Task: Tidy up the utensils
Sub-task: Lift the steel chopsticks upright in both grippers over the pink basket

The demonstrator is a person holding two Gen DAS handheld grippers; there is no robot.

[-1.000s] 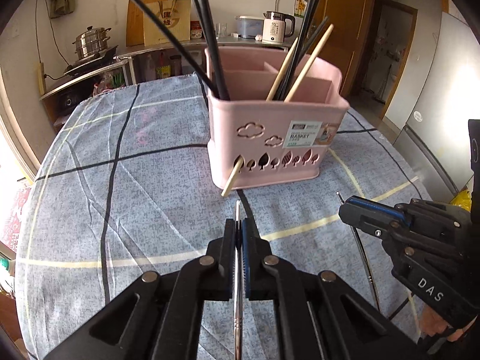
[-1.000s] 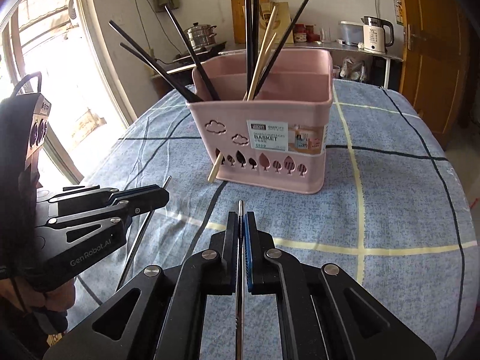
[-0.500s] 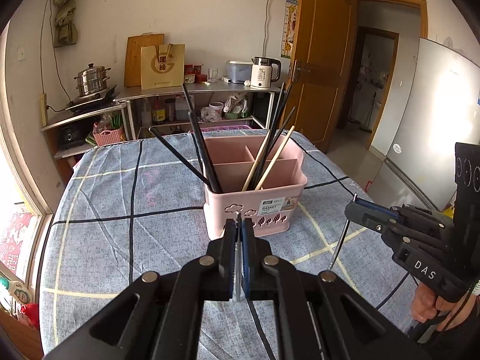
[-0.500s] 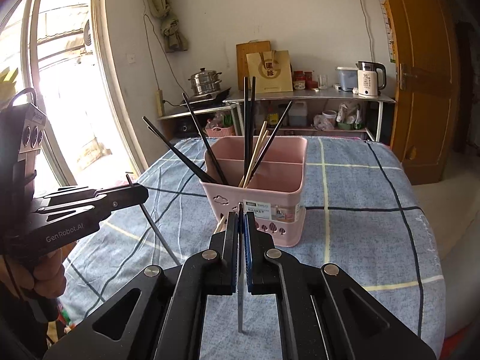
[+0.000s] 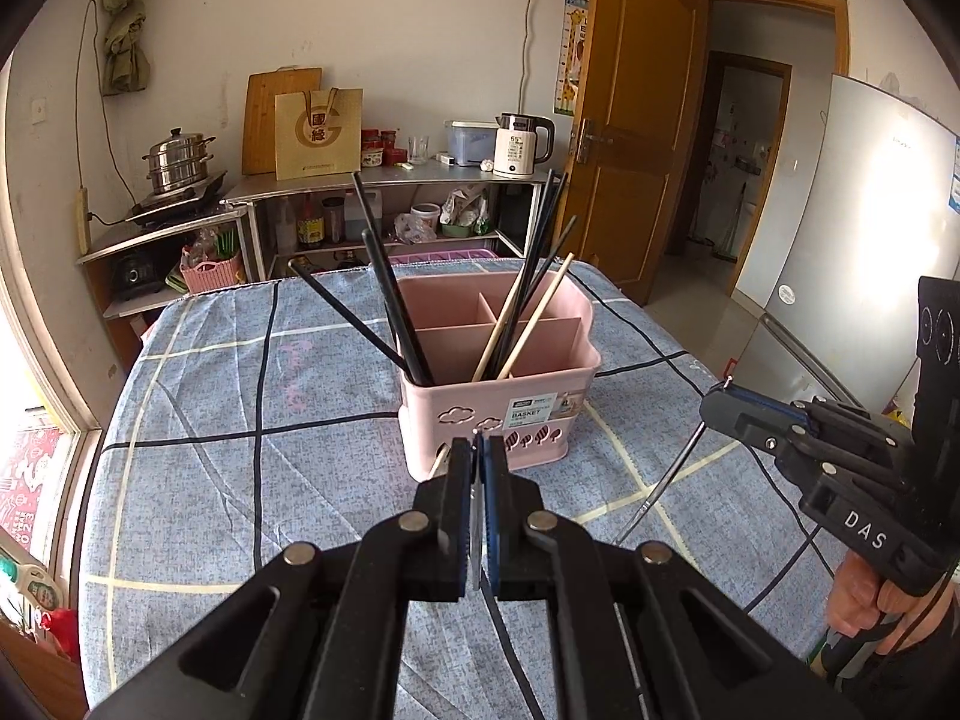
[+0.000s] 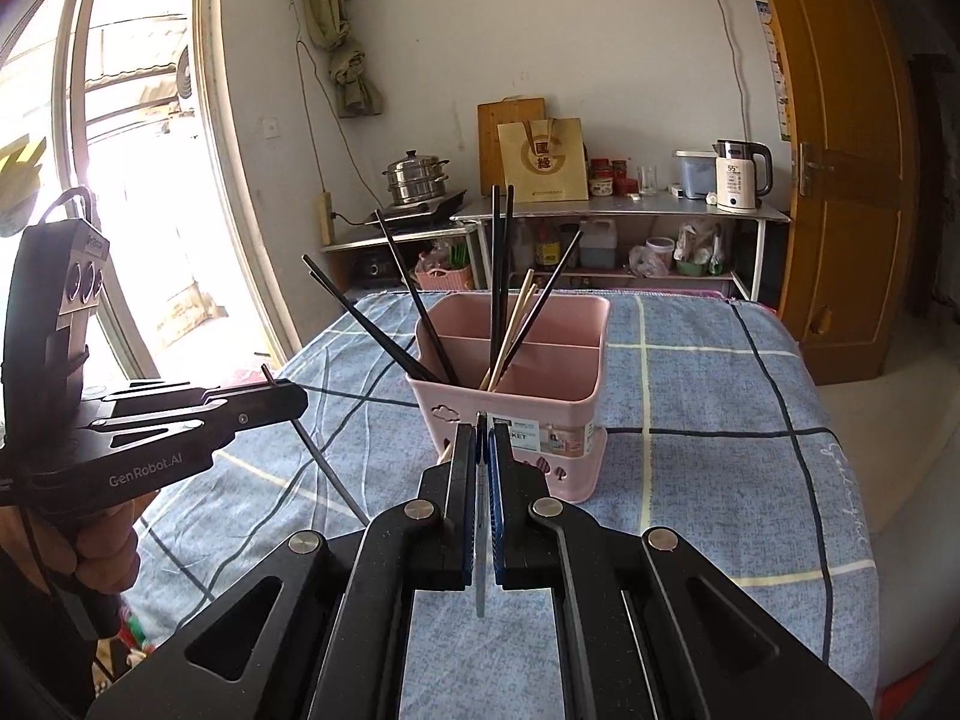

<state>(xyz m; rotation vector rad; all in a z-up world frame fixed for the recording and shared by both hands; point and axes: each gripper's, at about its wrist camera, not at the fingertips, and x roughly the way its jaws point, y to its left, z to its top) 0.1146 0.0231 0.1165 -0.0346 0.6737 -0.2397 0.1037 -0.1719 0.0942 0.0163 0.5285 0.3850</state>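
Observation:
A pink basket (image 5: pixel 498 396) (image 6: pixel 528 420) with several compartments stands mid-table on the blue checked cloth (image 5: pixel 240 396). Black chopsticks (image 5: pixel 390 300) and wooden chopsticks (image 5: pixel 534 318) lean in it. One wooden tip (image 5: pixel 441 462) pokes out through a hole low in its front. My left gripper (image 5: pixel 480 444) (image 6: pixel 294 399) is shut on a thin metal chopstick (image 6: pixel 330 468), held above the cloth in front of the basket. To its right, my right gripper (image 6: pixel 483 435) (image 5: pixel 714 405) is shut on another metal chopstick (image 5: pixel 660 486), which hangs down from its pads.
Behind the table a metal shelf (image 5: pixel 384 180) carries a kettle (image 5: pixel 519 144), a paper bag and jars. A steamer pot (image 5: pixel 177 159) sits left of it. A wooden door (image 5: pixel 636 138) and a fridge (image 5: pixel 840 252) are to the right, a window (image 6: pixel 138 180) to the left.
Both grippers have risen from the cloth, each lifting its metal chopstick clear of the table. The basket now sits lower and farther in both views.

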